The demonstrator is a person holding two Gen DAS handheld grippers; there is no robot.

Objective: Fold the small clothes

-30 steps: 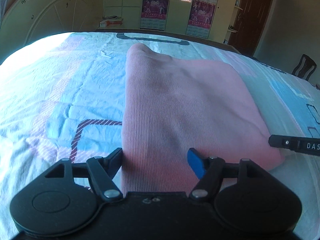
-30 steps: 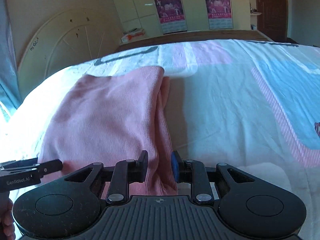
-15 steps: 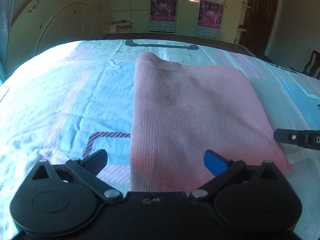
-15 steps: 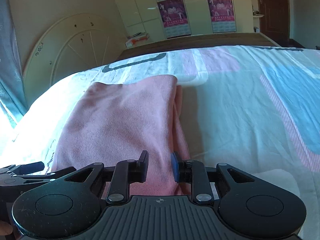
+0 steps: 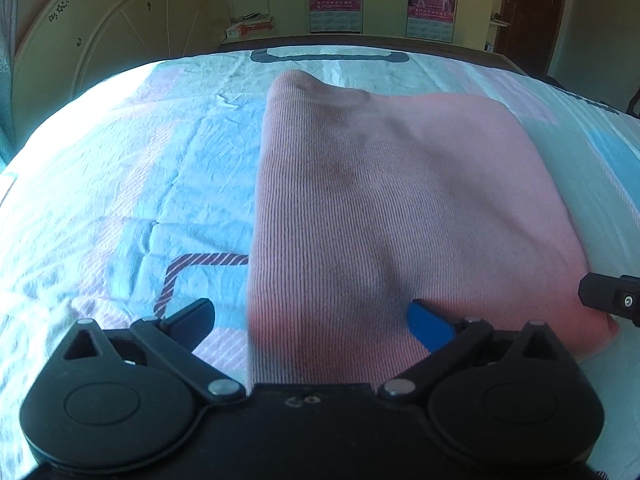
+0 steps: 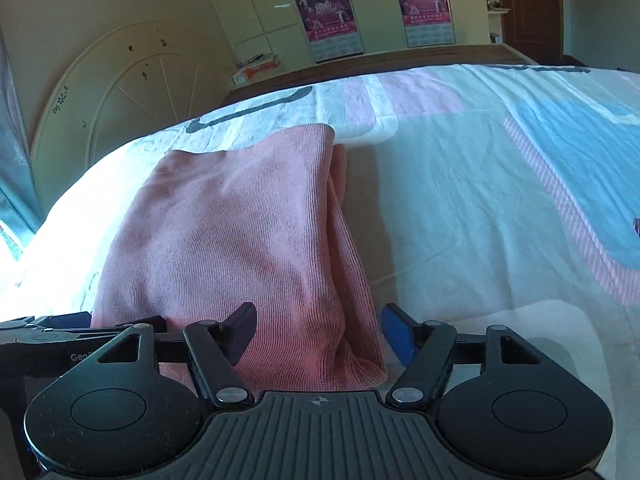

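The pink ribbed garment [image 5: 400,208] is lying folded on the bed sheet [image 5: 132,184], its near edge facing both tools and a second layer peeking out along its right side. The left tongs [image 5: 310,316] are hanging spread wide over the garment's near left corner, black finger off the cloth, blue finger over it, gripping nothing. The right tongs [image 6: 318,330] are also standing apart, straddling the near right corner of the garment [image 6: 248,232] without pinching it. The patterned sheet [image 6: 500,208] is stretching away in pale blue, pink and white. Beyond the bed, a cardboard box [image 6: 256,70] is sitting by the cupboard; its contents cannot be made out.
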